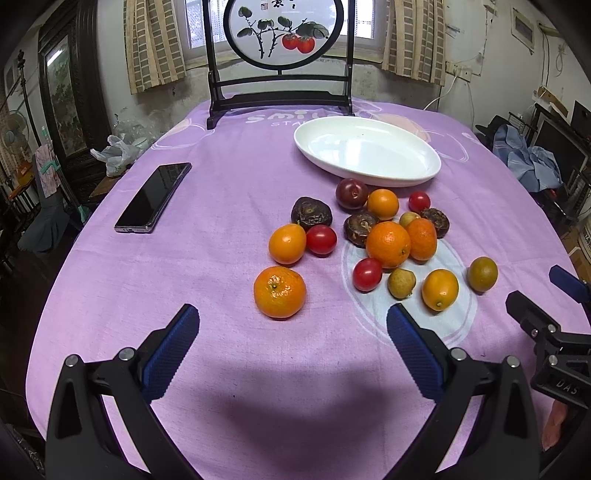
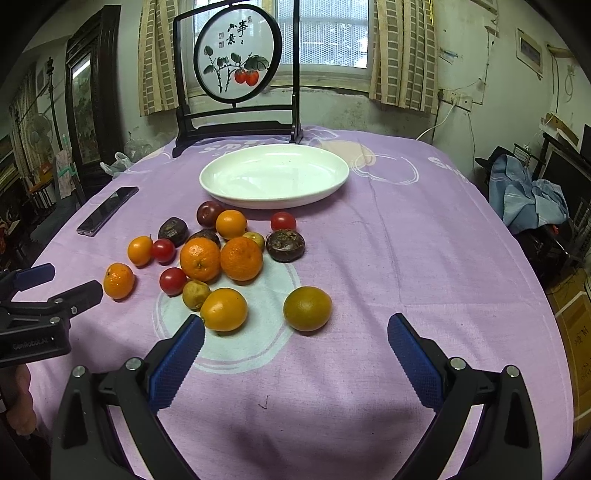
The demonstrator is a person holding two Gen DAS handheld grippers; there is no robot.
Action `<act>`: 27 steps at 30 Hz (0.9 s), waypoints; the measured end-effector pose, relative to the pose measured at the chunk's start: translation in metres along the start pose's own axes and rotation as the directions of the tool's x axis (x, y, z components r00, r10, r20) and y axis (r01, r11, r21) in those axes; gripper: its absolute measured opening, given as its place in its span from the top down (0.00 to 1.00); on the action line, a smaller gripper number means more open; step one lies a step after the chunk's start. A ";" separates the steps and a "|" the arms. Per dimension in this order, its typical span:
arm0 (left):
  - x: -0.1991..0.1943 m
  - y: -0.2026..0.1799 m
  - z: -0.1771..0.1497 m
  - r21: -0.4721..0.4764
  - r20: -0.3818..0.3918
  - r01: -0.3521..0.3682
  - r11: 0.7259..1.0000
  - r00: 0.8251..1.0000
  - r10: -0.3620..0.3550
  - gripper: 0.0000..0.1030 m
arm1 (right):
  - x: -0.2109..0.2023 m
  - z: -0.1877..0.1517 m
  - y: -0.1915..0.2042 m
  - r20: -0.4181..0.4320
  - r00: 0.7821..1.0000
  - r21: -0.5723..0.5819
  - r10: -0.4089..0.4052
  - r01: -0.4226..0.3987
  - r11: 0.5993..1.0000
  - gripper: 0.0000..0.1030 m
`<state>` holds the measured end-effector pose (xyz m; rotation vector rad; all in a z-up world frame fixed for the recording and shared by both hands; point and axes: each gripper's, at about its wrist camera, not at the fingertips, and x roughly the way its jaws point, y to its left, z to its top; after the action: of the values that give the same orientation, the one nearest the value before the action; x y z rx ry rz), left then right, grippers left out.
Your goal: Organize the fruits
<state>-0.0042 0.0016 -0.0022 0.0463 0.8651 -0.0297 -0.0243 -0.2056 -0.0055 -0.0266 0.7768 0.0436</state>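
Several loose fruits lie on the purple tablecloth: mandarins, cherry tomatoes, dark wrinkled fruits, a plum. An empty white oval plate (image 1: 365, 149) (image 2: 275, 175) sits behind them. My left gripper (image 1: 293, 319) hovers open just short of the nearest mandarin (image 1: 279, 291) (image 2: 118, 280). My right gripper (image 2: 295, 328) is open too, with a greenish citrus (image 2: 307, 308) (image 1: 482, 273) just ahead of its fingertips and an orange one (image 2: 223, 309) by its left finger. Neither holds anything.
A black phone (image 1: 153, 197) (image 2: 108, 210) lies at the left of the table. A dark wooden screen with a painted round panel (image 1: 280, 33) (image 2: 236, 55) stands at the far edge. Furniture and clothes crowd the floor on both sides.
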 end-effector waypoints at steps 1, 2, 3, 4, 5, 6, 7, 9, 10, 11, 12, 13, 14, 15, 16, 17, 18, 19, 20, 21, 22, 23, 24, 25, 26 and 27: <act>0.001 0.000 0.000 0.000 -0.001 -0.001 1.000 1.000 0.001 0.04 | 0.000 0.000 0.000 0.000 1.000 0.001 0.000 0.000 1.000 0.03; 0.001 0.000 0.000 0.000 -0.001 -0.002 1.000 1.000 0.002 0.04 | 0.000 0.000 -0.001 0.000 1.000 0.002 -0.001 0.001 1.000 0.03; 0.001 0.000 0.000 0.000 0.000 -0.001 1.000 1.000 0.001 0.04 | 0.000 0.000 -0.002 0.000 1.000 0.002 -0.002 0.002 1.000 0.03; 0.001 0.000 0.000 -0.001 0.000 -0.001 1.000 1.000 0.001 0.04 | 0.000 0.000 -0.002 0.001 1.000 0.003 -0.001 0.001 1.000 0.03; 0.001 0.000 0.000 -0.001 0.000 -0.001 1.000 1.000 0.001 0.04 | 0.000 0.000 -0.003 0.001 1.000 0.004 -0.001 0.001 1.000 0.03; 0.001 0.000 0.000 0.000 0.000 -0.001 1.000 1.000 0.001 0.04 | 0.000 0.000 -0.002 -0.001 1.000 0.003 -0.002 0.002 1.000 0.03; 0.001 -0.001 0.000 0.001 0.000 -0.001 1.000 1.000 0.001 0.04 | 0.000 0.000 -0.003 -0.002 1.000 0.003 -0.003 0.003 1.000 0.03; 0.001 0.000 0.000 -0.001 -0.001 -0.001 1.000 1.000 0.001 0.04 | 0.000 0.000 -0.004 -0.001 1.000 0.005 -0.003 0.003 1.000 0.03; 0.001 0.000 0.000 0.000 -0.001 0.000 1.000 1.000 0.000 0.04 | 0.001 0.000 -0.004 -0.003 1.000 0.006 -0.004 0.004 1.000 0.03; 0.001 0.000 0.000 0.001 -0.001 0.000 1.000 1.000 0.000 0.04 | 0.001 0.000 -0.005 -0.004 1.000 0.006 -0.005 0.005 1.000 0.03; 0.001 0.000 0.000 0.001 -0.001 0.000 1.000 1.000 0.000 0.04 | 0.001 0.000 -0.005 -0.004 1.000 0.007 -0.005 0.005 1.000 0.03; 0.001 -0.001 0.000 0.001 -0.001 0.000 1.000 1.000 0.000 0.04 | 0.001 0.000 -0.005 -0.003 1.000 0.008 -0.005 0.005 1.000 0.03; 0.001 0.000 0.000 0.000 -0.001 0.000 1.000 1.000 0.000 0.04 | 0.001 0.000 -0.005 -0.004 1.000 0.007 -0.006 0.006 1.000 0.03; 0.001 0.000 0.000 -0.001 -0.001 0.000 1.000 1.000 0.000 0.04 | 0.001 0.000 -0.005 -0.005 1.000 0.006 -0.007 0.007 1.000 0.03; 0.001 -0.001 0.000 -0.001 -0.002 0.000 1.000 1.000 0.000 0.04 | 0.001 0.000 -0.005 -0.006 1.000 0.005 -0.008 0.008 1.000 0.03; 0.001 0.000 0.000 0.000 -0.002 0.000 1.000 1.000 0.000 0.04 | 0.001 0.000 -0.005 -0.005 1.000 0.005 -0.006 0.006 1.000 0.03; 0.001 -0.001 0.000 0.000 -0.002 0.000 1.000 1.000 0.000 0.04 | 0.001 0.000 -0.005 -0.005 1.000 0.005 -0.007 0.007 1.000 0.03; 0.001 0.000 0.000 0.001 -0.001 0.000 1.000 1.000 0.000 0.04 | 0.001 0.000 -0.005 -0.005 1.000 0.005 -0.009 0.009 1.000 0.03; 0.001 -0.001 0.000 0.001 -0.001 0.000 1.000 1.000 0.000 0.04 | 0.001 0.000 -0.005 -0.006 1.000 0.005 -0.008 0.008 1.000 0.03; 0.001 0.000 0.000 0.000 -0.001 0.001 1.000 1.000 -0.001 0.04 | 0.002 0.000 -0.006 -0.006 1.000 0.006 -0.007 0.007 1.000 0.03; 0.001 0.000 0.000 0.001 -0.001 0.001 1.000 1.000 -0.001 0.04 | 0.002 0.000 -0.005 -0.005 1.000 0.006 -0.008 0.008 1.000 0.03; 0.001 -0.001 0.000 0.001 -0.001 0.000 1.000 1.000 0.000 0.04 | 0.002 0.000 -0.005 -0.005 1.000 0.005 -0.009 0.009 1.000 0.03; 0.001 0.000 0.000 0.000 -0.001 0.000 1.000 1.000 0.000 0.04 | 0.002 0.000 -0.006 -0.005 1.000 0.006 -0.009 0.009 1.000 0.03; 0.001 0.000 0.000 0.000 -0.002 0.000 1.000 1.000 0.000 0.04 | 0.002 0.000 -0.006 -0.005 1.000 0.006 -0.009 0.009 1.000 0.03; 0.001 0.000 0.000 0.000 -0.002 0.000 1.000 1.000 0.000 0.04 | 0.002 0.000 -0.006 -0.005 1.000 0.006 -0.009 0.009 1.000 0.03; 0.001 0.000 0.000 0.000 -0.001 0.000 1.000 1.000 0.000 0.04 | 0.002 0.000 -0.006 -0.005 1.000 0.006 -0.009 0.009 1.000 0.03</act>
<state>-0.0036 0.0013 -0.0028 0.0462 0.8663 -0.0294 -0.0230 -0.2113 -0.0070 -0.0246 0.7817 0.0327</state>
